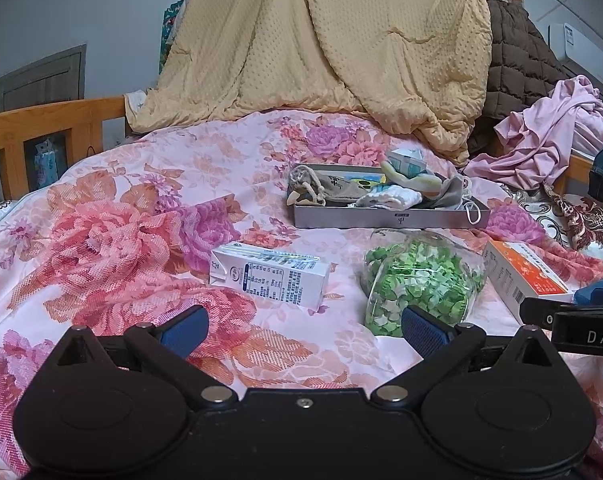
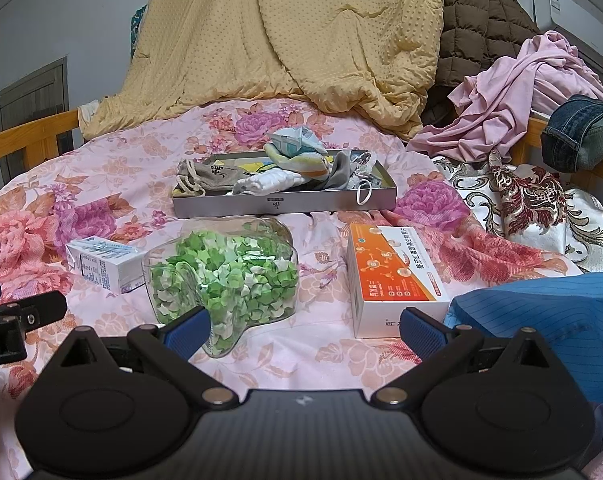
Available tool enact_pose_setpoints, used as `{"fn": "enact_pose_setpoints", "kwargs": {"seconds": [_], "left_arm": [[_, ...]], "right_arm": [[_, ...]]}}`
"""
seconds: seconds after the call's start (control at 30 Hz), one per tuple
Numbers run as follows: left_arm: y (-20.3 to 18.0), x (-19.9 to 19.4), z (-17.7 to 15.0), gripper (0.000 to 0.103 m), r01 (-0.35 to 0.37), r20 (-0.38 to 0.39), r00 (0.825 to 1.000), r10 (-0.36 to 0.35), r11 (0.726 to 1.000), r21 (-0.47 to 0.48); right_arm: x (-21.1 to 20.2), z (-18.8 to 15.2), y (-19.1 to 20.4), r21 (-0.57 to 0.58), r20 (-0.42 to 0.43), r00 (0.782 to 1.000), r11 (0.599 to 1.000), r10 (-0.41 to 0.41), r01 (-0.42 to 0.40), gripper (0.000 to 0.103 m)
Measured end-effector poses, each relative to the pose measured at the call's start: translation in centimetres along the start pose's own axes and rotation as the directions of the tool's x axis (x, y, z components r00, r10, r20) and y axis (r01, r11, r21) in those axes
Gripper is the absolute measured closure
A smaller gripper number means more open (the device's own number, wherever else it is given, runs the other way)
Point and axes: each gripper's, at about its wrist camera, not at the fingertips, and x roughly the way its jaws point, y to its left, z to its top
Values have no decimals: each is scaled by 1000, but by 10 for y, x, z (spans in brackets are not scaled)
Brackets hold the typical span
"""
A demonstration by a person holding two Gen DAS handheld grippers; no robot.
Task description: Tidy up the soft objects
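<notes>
Your left tool (image 1: 303,330) hangs released over the floral bed cover (image 1: 113,216), its blue pads spread wide with nothing between them. Your right tool (image 2: 305,330) is just as slack, fingers parted and empty.

Take the grey tray (image 2: 285,202) as your landmark. The soft things already lie inside it: a drawstring pouch (image 2: 209,176) at its left end, a white folded cloth (image 2: 273,182) in the middle, a pale bundle (image 2: 297,152) heaped on top, and a mask loop (image 2: 364,192) hanging over its front wall.

In front of the tray, nearer you, sits a clear jar of green paper stars (image 2: 225,276). A milk carton (image 1: 269,276) lies to the jar's left, an orange and white box (image 2: 393,280) to its right. Behind the tray rises a yellow quilt (image 2: 285,40).
</notes>
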Motion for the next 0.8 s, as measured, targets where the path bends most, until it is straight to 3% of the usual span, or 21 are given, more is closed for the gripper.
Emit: {"fn": "enact_pose_setpoints", "kwargs": {"seconds": [0.8], "left_arm": [[-1,-2,-1,1,0,10,1000,0,1000,1]], "right_arm": [[-2,3,2,-2,6,1000,1000,3,-3,0]]}}
